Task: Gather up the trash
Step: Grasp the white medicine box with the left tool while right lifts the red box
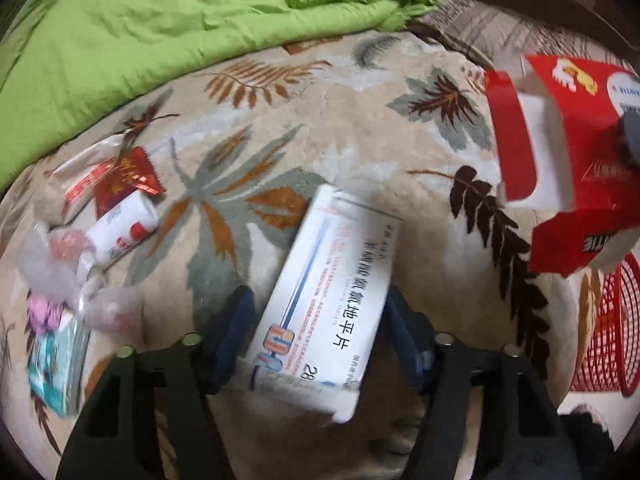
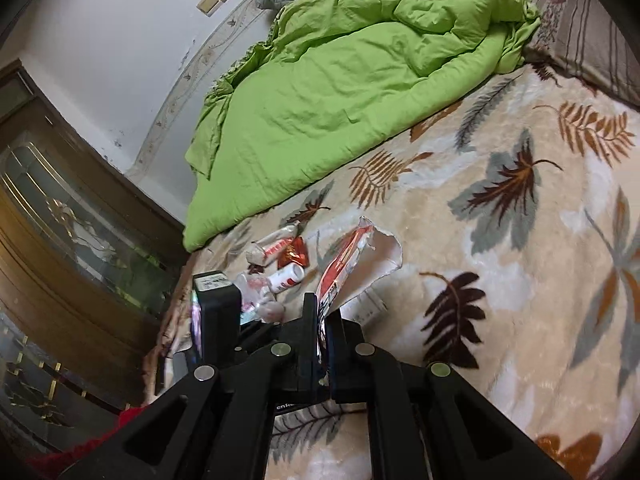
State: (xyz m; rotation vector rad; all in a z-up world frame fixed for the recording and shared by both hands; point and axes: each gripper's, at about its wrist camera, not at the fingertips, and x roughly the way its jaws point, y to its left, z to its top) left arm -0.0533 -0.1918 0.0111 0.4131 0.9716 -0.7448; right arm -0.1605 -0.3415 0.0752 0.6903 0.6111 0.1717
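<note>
A white medicine box (image 1: 328,304) with blue and red print lies lengthwise between the blue pads (image 1: 236,320) of my left gripper (image 1: 320,320), over the leaf-patterned blanket (image 1: 352,136). The pads sit against its two long sides. My right gripper (image 2: 322,320) is shut on the edge of a red and white carton (image 2: 352,264) with an open, torn flap. The same carton (image 1: 560,160) hangs at the upper right of the left wrist view. More trash lies in a heap at the left: a small white bottle (image 1: 120,228), a red foil wrapper (image 1: 128,176), clear wrappers and a teal packet (image 1: 56,360).
A red mesh basket (image 1: 604,332) stands low at the right, beyond the bed's edge. A crumpled green quilt (image 1: 160,20) covers the far part of the bed. A striped pillow (image 2: 592,32) lies at its head, and a wooden door with glass (image 2: 60,240) is at the left.
</note>
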